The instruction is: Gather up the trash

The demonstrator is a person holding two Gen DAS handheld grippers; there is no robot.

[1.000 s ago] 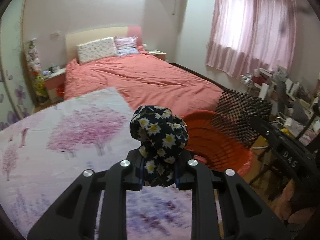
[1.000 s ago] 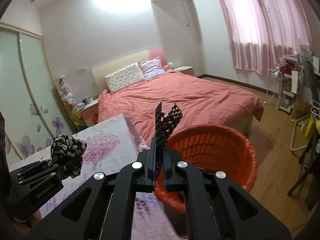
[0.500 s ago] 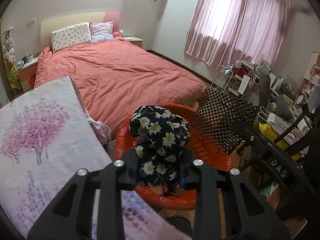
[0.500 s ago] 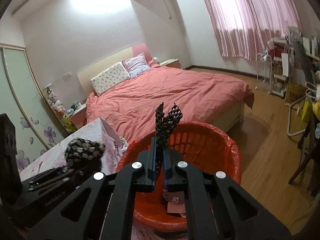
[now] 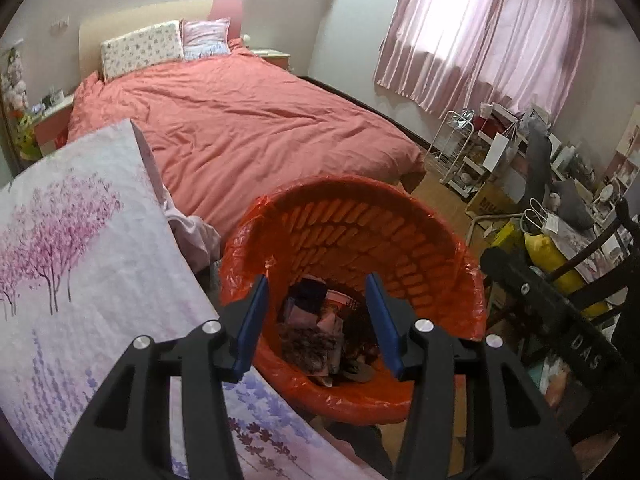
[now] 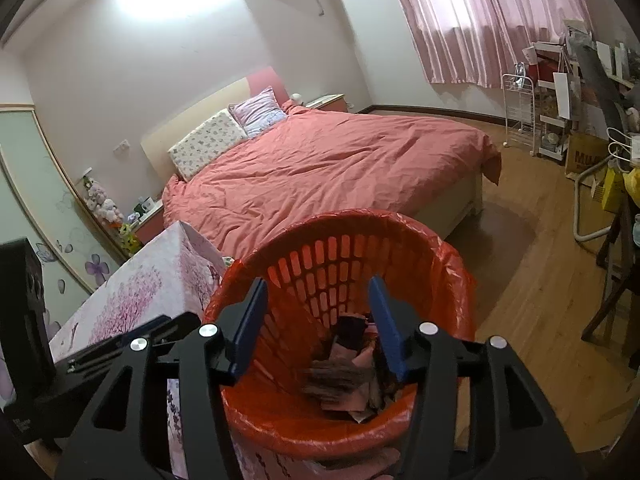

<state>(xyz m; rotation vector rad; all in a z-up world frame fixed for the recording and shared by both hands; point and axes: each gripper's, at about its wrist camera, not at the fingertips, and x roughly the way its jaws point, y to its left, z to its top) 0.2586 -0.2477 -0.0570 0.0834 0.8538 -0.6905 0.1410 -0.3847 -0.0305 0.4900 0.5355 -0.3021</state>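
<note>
Left wrist view: a table under a cloth printed with pink trees (image 5: 80, 248) stands beside a bed with a salmon cover (image 5: 240, 120); pink curtains (image 5: 488, 32) hang beyond. The left gripper (image 5: 318, 322) hangs spread wide and empty over the orange basket (image 5: 400, 216), whose red liner holds a heap of trash (image 5: 316, 332).

Right wrist view: wooden floor (image 6: 540, 280) surrounds the basket (image 6: 320, 264). The right gripper (image 6: 320, 320) gapes empty above the crumpled trash (image 6: 344, 380).

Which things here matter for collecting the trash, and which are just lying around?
Job:
orange basket
trash pile inside it
left gripper, open
right gripper, open

Just there:
bed
floral table cover
pink curtains
white wire rack
</note>
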